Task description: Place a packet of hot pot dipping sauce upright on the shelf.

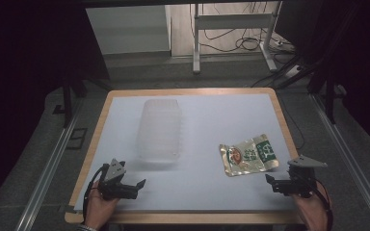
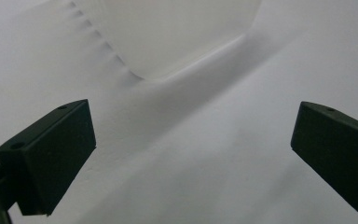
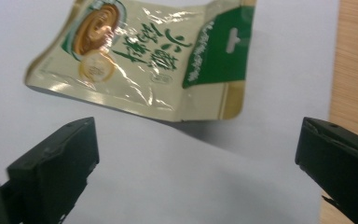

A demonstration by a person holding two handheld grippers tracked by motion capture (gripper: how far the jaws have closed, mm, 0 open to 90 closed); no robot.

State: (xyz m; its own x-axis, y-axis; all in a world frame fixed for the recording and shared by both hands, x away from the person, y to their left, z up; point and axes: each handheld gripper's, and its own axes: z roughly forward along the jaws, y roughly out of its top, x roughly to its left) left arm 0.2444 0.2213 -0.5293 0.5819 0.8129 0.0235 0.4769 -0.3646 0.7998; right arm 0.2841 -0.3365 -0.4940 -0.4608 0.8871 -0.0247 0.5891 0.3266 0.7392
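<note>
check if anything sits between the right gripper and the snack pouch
Nothing visible does. The right gripper is open with only bare white table between its jaws and the snack pouch, which lies flat just ahead. The clear plastic container sits well off to the left.

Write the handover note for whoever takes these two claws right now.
Left claw: open, holding nothing, near the table's front left, aimed at the clear plastic container.
Right claw: open, holding nothing, just short of the snack pouch.
Snack pouch lies flat on the white table top, right of centre; the container stands left of centre, apart from it.
Done: nothing gripped or moved that shows.
Left: probably grip the pouch with the right claw, steady the container with the left, and bring the two together.
</note>
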